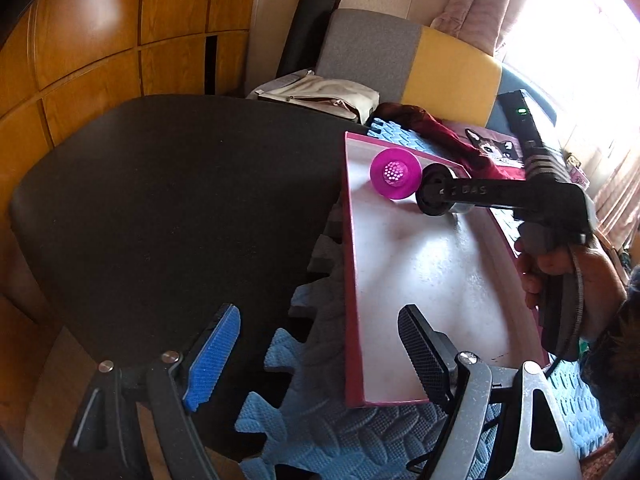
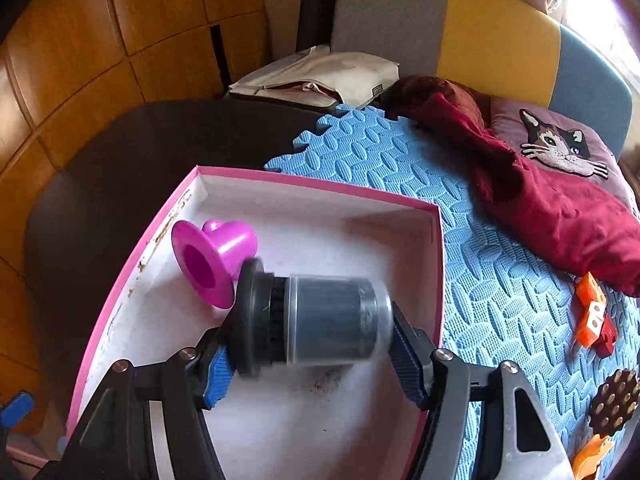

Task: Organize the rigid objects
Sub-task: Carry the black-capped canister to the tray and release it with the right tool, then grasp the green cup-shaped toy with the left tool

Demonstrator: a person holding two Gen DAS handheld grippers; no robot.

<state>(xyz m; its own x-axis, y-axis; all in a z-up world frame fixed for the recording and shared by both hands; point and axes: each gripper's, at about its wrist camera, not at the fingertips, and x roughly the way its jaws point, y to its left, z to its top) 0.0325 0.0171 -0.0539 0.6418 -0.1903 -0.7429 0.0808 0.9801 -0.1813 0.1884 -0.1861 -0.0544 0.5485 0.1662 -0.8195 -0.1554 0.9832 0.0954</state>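
Pink box [image 2: 424,208]: shallow, open-topped, white inside, set on the blue foam mat [image 2: 500,280] with its left wall beside the dark tabletop [image 1: 168,208]. Judged the collecting place for the loose rigid pieces.

Magenta funnel-shaped piece [image 2: 212,256]: lying on its side on the box floor near the far left corner, wide mouth toward the right wrist camera. Already stowed.

Dark cylinder with flanged black cap [image 2: 316,320]: held crosswise, on its side, over the box floor, cap rim touching or just beside the magenta piece; whether it rests on the floor cannot be told. Probably brought in sideways so it lies next to the stowed item rather than standing.

Right gripper [image 2: 312,356]: fingers spread about the cylinder's length, blue left pad [image 2: 218,368] against the cap end, right pad against the clear end. Clamped end to end.

Left gripper [image 1: 320,356]: fingers wide apart, holding nothing, touching nothing; hovering over the box's near left edge, apparently idle.

Awaiting sorting on the mat, right of the box: orange and red block [image 2: 592,316], brown studded disc [image 2: 614,402].
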